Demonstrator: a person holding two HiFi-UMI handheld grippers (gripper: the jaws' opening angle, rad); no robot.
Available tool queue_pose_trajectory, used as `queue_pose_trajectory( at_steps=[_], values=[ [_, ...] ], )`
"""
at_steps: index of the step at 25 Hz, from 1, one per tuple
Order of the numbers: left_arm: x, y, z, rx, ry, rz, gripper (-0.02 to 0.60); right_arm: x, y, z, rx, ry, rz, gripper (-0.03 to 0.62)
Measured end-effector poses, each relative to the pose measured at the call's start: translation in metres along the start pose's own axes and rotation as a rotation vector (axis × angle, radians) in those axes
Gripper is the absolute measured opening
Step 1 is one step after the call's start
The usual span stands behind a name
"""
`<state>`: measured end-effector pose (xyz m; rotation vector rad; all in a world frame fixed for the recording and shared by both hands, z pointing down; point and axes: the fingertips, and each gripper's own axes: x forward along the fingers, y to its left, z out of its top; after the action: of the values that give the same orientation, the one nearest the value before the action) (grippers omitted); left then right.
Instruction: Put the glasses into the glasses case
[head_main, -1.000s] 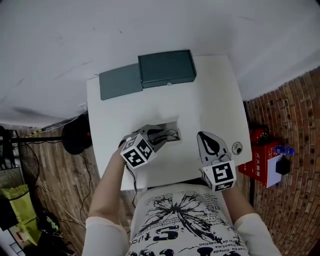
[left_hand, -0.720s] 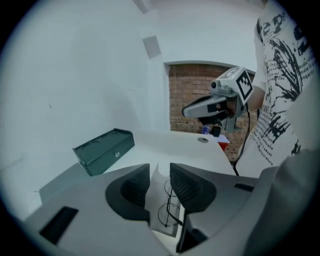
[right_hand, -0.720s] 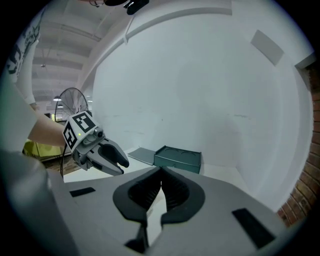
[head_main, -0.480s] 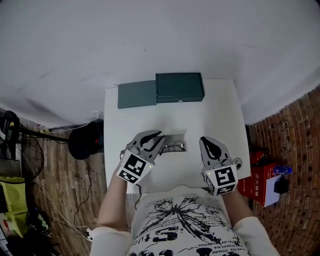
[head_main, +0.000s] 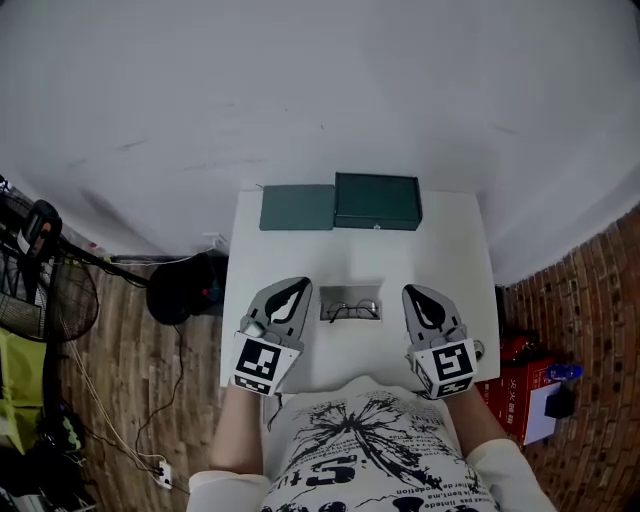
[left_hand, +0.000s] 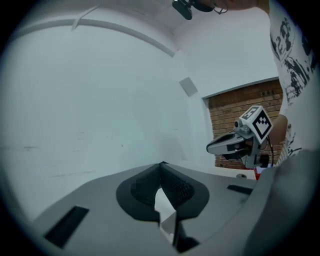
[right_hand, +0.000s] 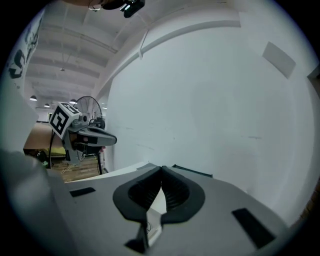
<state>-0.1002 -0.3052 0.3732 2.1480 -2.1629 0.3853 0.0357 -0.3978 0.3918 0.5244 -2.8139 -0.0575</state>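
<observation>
A white wall backs the small white desk (head_main: 455, 260), with plank flooring to its left. At the desk's far edge, against the wall, the dark green glasses case (head_main: 341, 203) lies open and empty. Nearer the person, the left gripper (head_main: 293, 292) hovers above the desk, its tongs closing tip to tip on nothing. Just right of it the glasses (head_main: 351, 310) rest on a grey mat (head_main: 348, 295), between the two grippers. The right gripper (head_main: 418, 298) also hangs above the desk, tongs together and empty. Brick-patterned flooring lies further right.
</observation>
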Motion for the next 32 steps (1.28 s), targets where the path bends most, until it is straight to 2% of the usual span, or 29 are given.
queue_pose_trajectory(
  at_steps=[3, 9, 19, 27, 32],
  values=[
    [-0.016, 0.008, 0.007, -0.003, -0.017, 0.088, 0.014, -0.004, 0.002, 0.007, -0.017, -0.027, 0.010, 0.015],
    [-0.033, 0.007, 0.015, -0.025, -0.050, 0.118, 0.014, -0.012, 0.002, 0.015, -0.012, -0.076, -0.012, 0.012],
    [-0.039, -0.005, 0.015, -0.041, -0.025, 0.101, 0.014, -0.019, 0.010, 0.017, -0.015, -0.091, 0.011, 0.012],
    [-0.034, -0.004, 0.016, -0.023, -0.022, 0.080, 0.014, -0.014, 0.011, 0.017, -0.006, -0.091, 0.026, 0.012],
    [-0.029, -0.002, 0.018, -0.042, -0.032, 0.080, 0.014, -0.011, 0.008, 0.018, -0.015, -0.091, 0.020, 0.012]
  ],
)
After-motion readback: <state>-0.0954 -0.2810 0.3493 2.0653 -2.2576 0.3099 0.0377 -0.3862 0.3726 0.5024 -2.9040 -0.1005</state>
